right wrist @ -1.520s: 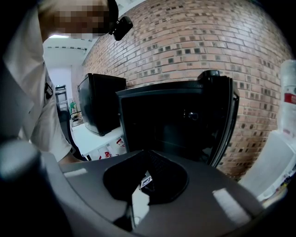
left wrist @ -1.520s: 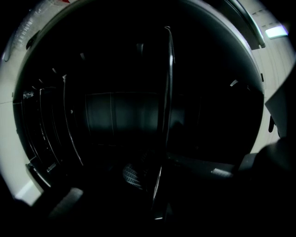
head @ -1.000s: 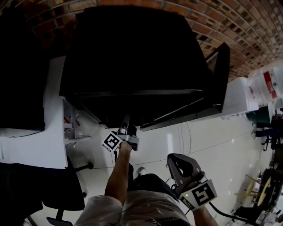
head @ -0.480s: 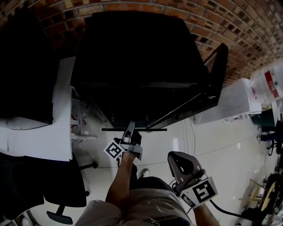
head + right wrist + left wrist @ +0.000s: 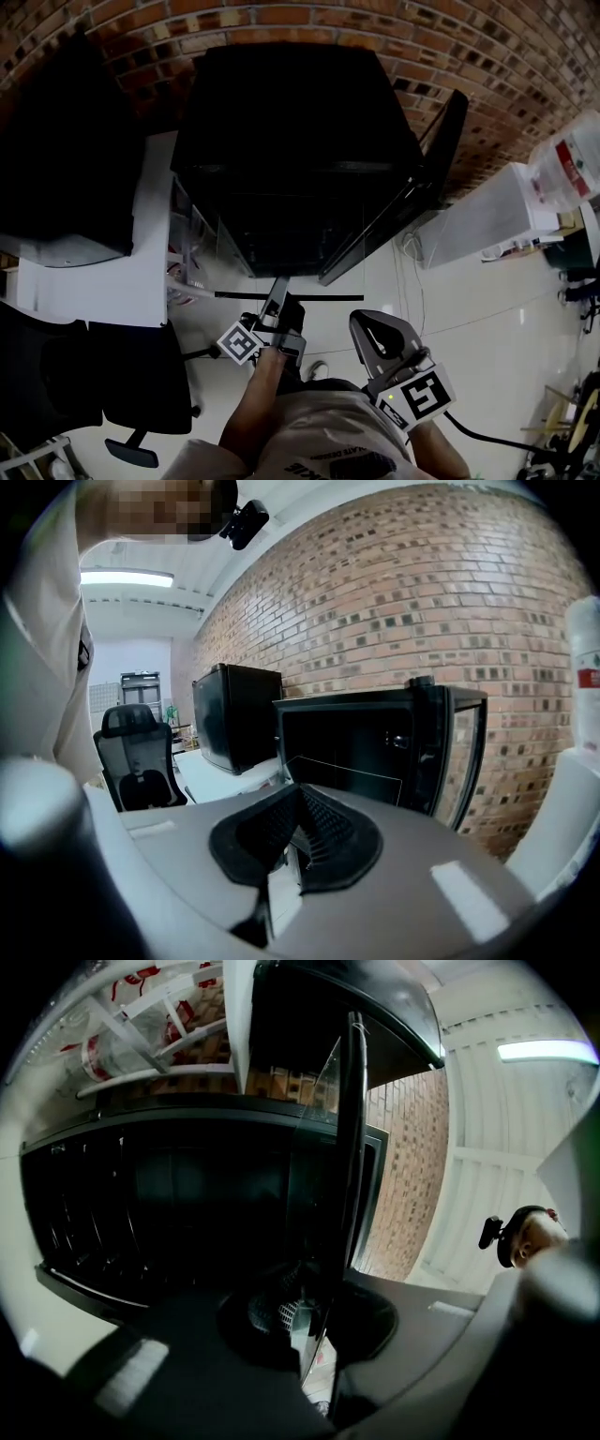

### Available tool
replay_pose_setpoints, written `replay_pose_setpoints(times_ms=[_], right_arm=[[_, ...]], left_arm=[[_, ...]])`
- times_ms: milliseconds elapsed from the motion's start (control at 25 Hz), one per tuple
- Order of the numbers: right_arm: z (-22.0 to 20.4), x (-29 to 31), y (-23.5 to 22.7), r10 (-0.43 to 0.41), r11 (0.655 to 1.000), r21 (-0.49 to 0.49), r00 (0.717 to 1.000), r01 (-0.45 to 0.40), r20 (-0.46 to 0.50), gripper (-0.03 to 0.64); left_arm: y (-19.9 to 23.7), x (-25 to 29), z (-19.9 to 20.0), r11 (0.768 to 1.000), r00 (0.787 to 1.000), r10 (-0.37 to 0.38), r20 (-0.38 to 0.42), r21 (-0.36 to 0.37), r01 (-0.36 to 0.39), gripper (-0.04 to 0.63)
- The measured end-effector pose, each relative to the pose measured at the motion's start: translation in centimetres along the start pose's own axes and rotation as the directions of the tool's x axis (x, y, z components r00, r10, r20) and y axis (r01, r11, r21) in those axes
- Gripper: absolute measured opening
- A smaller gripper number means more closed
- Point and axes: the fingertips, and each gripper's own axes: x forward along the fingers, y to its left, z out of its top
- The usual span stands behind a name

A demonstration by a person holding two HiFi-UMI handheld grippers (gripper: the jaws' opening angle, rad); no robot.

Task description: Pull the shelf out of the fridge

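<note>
Fridge (image 5: 291,141) is open, door (image 5: 417,187) swung out on its hinge side. Shelf (image 5: 347,1147) sits just in front of the fridge mouth, roughly level, most or all of it out. Can't tell whether its rear edge has cleared the cavity.

Left gripper (image 5: 307,1316): jaws clamped on the shelf's front rim, about mid-width. The pads are nearly together because the pane is thin. It looks like the only thing carrying the shelf.

Right gripper (image 5: 296,841): jaws together, nothing in them. It hangs further out from the fridge than the shelf, toward the door side, touching nothing.

Handling, my read: this looks like a glass pane with a dark rim.
- It should be stiff, so no sag, but brittle and slick.
- With one pinch on the front edge, the whole weight levers about the pads. The fridge-side end will want to droop, and the pane may pivot or slip.
- The best hold is where it is now: on the rim, centred, pads on trim rather than bare glass.
- The free gripper should take a side edge or support the fridge-side end.
- Keep it off the door and the cavity lip. A corner knock is the likeliest way to chip it.
</note>
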Motion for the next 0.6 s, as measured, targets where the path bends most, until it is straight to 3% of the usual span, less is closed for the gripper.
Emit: replay_pose_setpoints(times_ms=[600], right_arm=[[2.5,-3.3,2.4,0.053,0.999,-0.007,0.989,-0.052,0.135,0.005]], left_arm=[[-10.6,-2.9,-1.8,0.995,0.996,-0.082,0.018,0.066,0.081,0.014]])
